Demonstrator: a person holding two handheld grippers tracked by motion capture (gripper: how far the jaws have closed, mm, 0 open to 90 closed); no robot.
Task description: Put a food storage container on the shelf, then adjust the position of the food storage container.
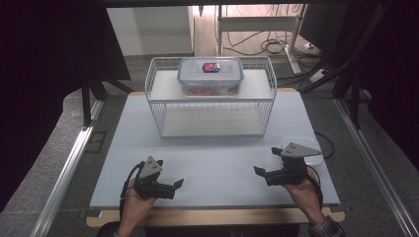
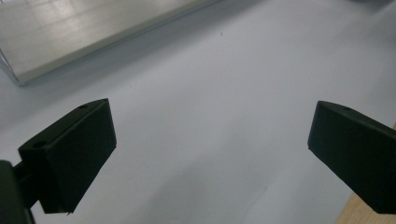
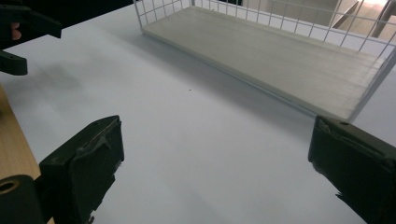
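**Both grippers open and empty over the near table edge**

The left gripper (image 1: 179,183) sits low over the pale table (image 1: 217,163) near its front edge, held in the person's left hand (image 1: 136,197). Its jaws stand wide apart with nothing between them; in the left gripper view (image 2: 210,140) only bare tabletop lies between the two black jaws. The jaws point inward, toward the other gripper.

The right gripper (image 1: 257,170) is level with it, well apart across the table, held in the right hand (image 1: 301,190). Its jaws are also spread wide and hold nothing (image 3: 215,154). They point back toward the left gripper, which shows at the upper left corner of the right gripper view.

Just behind the right gripper, on the side away from the left one, lies a clear lid (image 1: 309,148) flat on the table.

Ahead of both grippers, well apart from them, stands a white wire rack (image 1: 212,106) with a lower shelf and an upper shelf. On the upper shelf sits a clear plastic box (image 1: 210,76) with a blue-rimmed lid and a label on top.
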